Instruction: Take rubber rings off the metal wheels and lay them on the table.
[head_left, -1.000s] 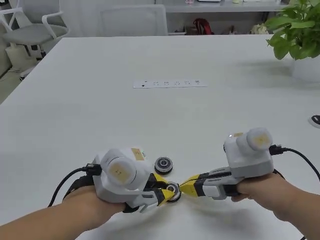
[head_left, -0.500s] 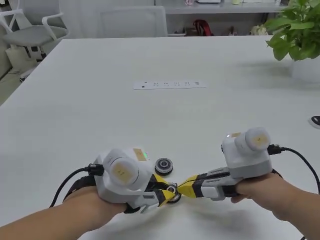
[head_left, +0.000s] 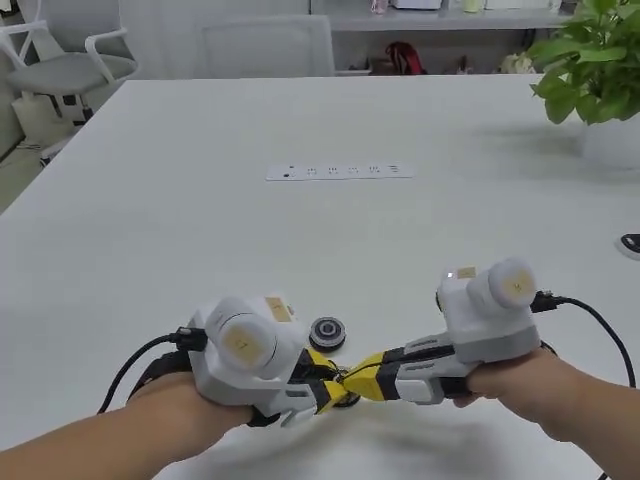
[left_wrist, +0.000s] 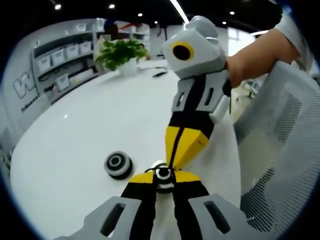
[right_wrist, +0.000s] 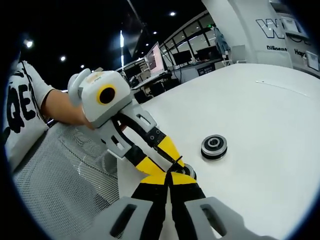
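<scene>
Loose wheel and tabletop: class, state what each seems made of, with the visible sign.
Loose wheel: matte black outer ring, probably rubber, around a glinting silver-grey hub, seemingly metal. Tabletop: smooth, white, with a faint sheen; perhaps laminate, not certain.

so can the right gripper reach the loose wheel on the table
Probably, once freed: the loose wheel lies unblocked beside the right gripper, whose shut tips are at the held wheel in the left gripper.

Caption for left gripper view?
Left claw clamps a metal wheel, the shut right claw touching it; second wheel lies on the table.
</scene>
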